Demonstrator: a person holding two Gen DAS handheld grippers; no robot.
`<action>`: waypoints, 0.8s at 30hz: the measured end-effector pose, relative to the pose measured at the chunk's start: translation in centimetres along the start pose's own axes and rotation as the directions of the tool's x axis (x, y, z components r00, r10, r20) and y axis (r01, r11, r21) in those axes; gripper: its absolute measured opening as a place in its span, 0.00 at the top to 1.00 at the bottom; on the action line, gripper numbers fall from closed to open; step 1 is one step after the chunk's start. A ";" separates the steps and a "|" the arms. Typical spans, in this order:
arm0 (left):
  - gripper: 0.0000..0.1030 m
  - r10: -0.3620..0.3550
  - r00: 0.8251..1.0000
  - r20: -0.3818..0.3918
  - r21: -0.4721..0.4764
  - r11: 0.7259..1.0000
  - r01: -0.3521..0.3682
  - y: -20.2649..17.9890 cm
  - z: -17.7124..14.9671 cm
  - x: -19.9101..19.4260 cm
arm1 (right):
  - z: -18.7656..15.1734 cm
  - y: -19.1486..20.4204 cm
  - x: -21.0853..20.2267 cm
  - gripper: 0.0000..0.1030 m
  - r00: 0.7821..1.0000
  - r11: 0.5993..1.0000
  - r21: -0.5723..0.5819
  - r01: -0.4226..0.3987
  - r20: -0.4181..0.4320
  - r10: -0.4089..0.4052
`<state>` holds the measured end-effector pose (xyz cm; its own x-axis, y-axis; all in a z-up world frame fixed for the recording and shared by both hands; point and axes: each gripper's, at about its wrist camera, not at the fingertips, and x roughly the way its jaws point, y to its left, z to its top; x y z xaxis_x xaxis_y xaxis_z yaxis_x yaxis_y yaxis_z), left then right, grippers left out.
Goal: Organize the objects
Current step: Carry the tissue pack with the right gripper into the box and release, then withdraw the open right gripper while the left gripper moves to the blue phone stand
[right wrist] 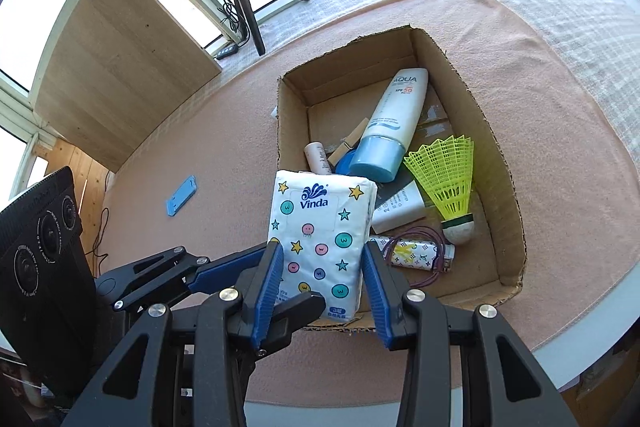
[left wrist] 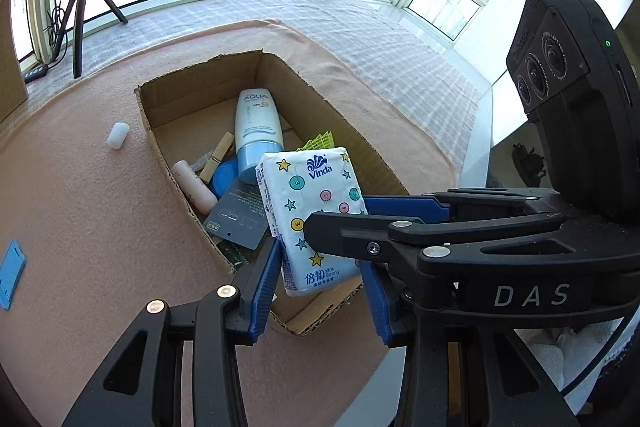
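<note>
Both claws pinch the same tissue pack [right wrist: 320, 239]. My right claw [right wrist: 323, 267] has its blue pads pressed on the two long sides of the pack. My left claw [left wrist: 320, 267] squeezes it too, near the lower end, and in the right wrist view its black finger crosses under the pack's bottom corner. The pack is white with stars and little round faces, and it is up in the air, tilted, over the near end of the cardboard box [right wrist: 508, 163].

I see lots of things down in the box. A white tube [right wrist: 396, 119] with a blue cap lies slanted toward the far wall. A yellow shuttlecock [right wrist: 448, 183] lies by the right wall with its white tip toward me. Near it is a lighter [right wrist: 416, 251] with a purple cord looped around it. A wooden clothespin [right wrist: 352, 143], a small pinkish tube [right wrist: 318, 157] and a blue round thing [right wrist: 344, 163] sit to the left of the cap. A white carton [right wrist: 400, 207] peeks out just behind the pack.

The box sits on a bench with a pink cloth [right wrist: 200, 155]. A flat blue piece [right wrist: 182, 195] lies on the cloth left of the box. A small white cap [left wrist: 118, 135] lies there too. A black tripod [right wrist: 248, 11] stands by the window.
</note>
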<state>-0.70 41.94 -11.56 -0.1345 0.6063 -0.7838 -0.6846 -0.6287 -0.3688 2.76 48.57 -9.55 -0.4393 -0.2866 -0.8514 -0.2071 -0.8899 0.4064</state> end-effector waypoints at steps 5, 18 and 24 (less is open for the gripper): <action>0.58 -0.010 1.000 -0.014 0.023 1.000 0.011 -1.4 0.3 1.0 | 0.1 -1.5 -0.5 0.64 1.000 1.000 0.013 0.023 0.012 -0.023; 0.35 0.043 0.999 -0.017 -0.008 0.999 -0.043 -0.2 -0.1 0.8 | 0.9 -2.7 -1.5 0.49 0.994 0.996 0.017 0.083 0.073 -0.084; 0.35 0.058 0.998 -0.004 -0.032 0.998 -0.058 0.9 -0.5 -0.3 | 1.0 -1.6 -1.1 0.49 0.995 0.998 0.000 0.063 0.071 -0.063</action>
<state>-0.87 40.96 -11.88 -0.1711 0.5668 -0.8059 -0.6526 -0.6780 -0.3383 2.65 50.66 -8.92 -0.4867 -0.2040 -0.8494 -0.2340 -0.9064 0.3517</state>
